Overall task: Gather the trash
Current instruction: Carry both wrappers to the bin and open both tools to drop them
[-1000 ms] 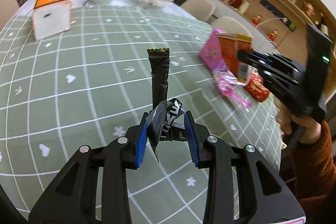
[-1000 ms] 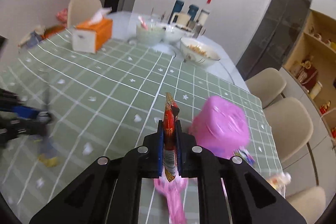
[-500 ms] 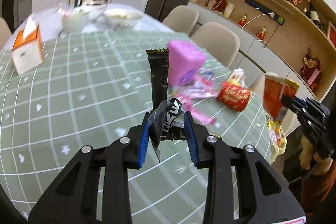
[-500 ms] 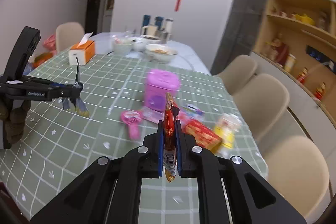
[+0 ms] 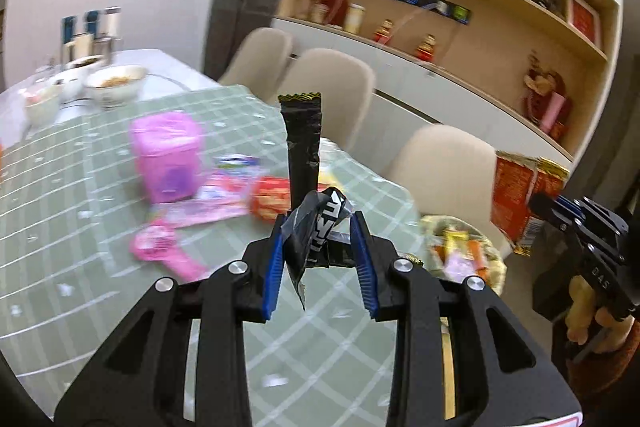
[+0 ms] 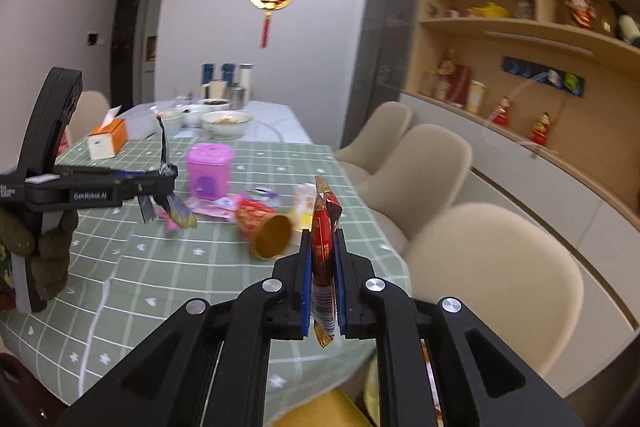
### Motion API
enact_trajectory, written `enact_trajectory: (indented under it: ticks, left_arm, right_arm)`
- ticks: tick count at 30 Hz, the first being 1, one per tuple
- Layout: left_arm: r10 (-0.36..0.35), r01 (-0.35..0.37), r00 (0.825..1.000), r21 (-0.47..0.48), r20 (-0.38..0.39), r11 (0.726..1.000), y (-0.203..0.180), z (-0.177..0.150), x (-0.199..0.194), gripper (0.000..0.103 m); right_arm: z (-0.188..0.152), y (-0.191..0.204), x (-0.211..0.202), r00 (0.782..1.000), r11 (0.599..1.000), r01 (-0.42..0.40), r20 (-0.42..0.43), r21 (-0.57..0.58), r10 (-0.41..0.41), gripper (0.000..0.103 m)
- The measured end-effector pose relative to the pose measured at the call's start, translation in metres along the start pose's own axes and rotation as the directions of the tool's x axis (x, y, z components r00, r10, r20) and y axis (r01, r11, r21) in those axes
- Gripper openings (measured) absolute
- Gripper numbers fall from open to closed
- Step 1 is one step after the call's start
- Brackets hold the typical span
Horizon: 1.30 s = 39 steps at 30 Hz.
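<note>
The table (image 6: pixel 120 267), under a green checked cloth, carries a pink box (image 6: pixel 210 171) near its middle; a red cup (image 6: pixel 262 227) lies tipped on its side toward the right edge, beside pink packets (image 5: pixel 208 203). The left gripper (image 5: pixel 320 247) is part-closed, clamping a crumpled black wrapper (image 5: pixel 302 155) that stands upright between the pads. The right gripper (image 6: pixel 323 283) is nearly closed — grasping a flat red wrapper (image 6: pixel 325 227) edge-on. A second ago both grippers hung over the middle of the table; now both are near its right edge — grips unchanged. Beyond that edge sits a bag of mixed wrappers (image 5: pixel 460 251).
</note>
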<state>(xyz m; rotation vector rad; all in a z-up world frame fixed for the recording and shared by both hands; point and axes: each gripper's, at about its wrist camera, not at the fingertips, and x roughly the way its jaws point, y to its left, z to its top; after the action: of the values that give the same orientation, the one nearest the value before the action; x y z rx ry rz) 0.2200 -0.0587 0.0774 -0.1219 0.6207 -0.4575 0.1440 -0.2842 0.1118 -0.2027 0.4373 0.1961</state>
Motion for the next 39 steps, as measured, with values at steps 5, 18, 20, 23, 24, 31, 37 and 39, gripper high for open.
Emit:
enact_trajectory:
  ticks: [5,18,20,23,24,31,37,39]
  left_arm:
    - [-0.101,0.104,0.994,0.057,-0.048,0.993,-0.054,-0.004,0.040,0.030]
    - [-0.242,0.292,0.927,0.145,-0.287,0.945,-0.172,-0.033,0.152,0.030]
    - [-0.239,0.300,0.916,0.154,-0.323,0.941,-0.187,-0.039,0.172,0.030]
    - [-0.237,0.316,0.902,0.175,-0.361,0.933,-0.205,-0.048,0.194,0.030]
    - [-0.234,0.318,0.899,0.183,-0.370,0.930,-0.210,-0.050,0.201,0.030]
    - [-0.231,0.327,0.887,0.191,-0.399,0.926,-0.240,-0.057,0.253,0.032]
    - [-0.289,0.367,0.862,0.119,-0.416,0.923,-0.241,-0.057,0.271,0.053]
    - [-0.279,0.354,0.872,0.125,-0.402,0.927,-0.237,-0.054,0.266,0.057]
  right_arm:
    - [-0.018,-0.042,-0.003,0.997,0.996,0.074,-0.019,0.049,-0.074,0.011]
    - [-0.066,-0.137,-0.006,0.978,0.958,0.206,-0.083,0.199,-0.193,0.011]
    - [-0.071,-0.144,-0.006,0.976,0.954,0.214,-0.090,0.208,-0.199,0.011]
    - [-0.079,-0.158,-0.004,0.970,0.947,0.237,-0.103,0.217,-0.219,0.011]
    - [-0.083,-0.163,-0.003,0.968,0.943,0.245,-0.110,0.225,-0.225,0.011]
    - [-0.102,-0.185,0.000,0.962,0.928,0.266,-0.140,0.259,-0.236,0.011]
    - [-0.117,-0.197,0.008,0.959,0.918,0.271,-0.164,0.289,-0.231,0.011]
    - [-0.121,-0.199,0.012,0.960,0.918,0.266,-0.169,0.296,-0.224,0.011]
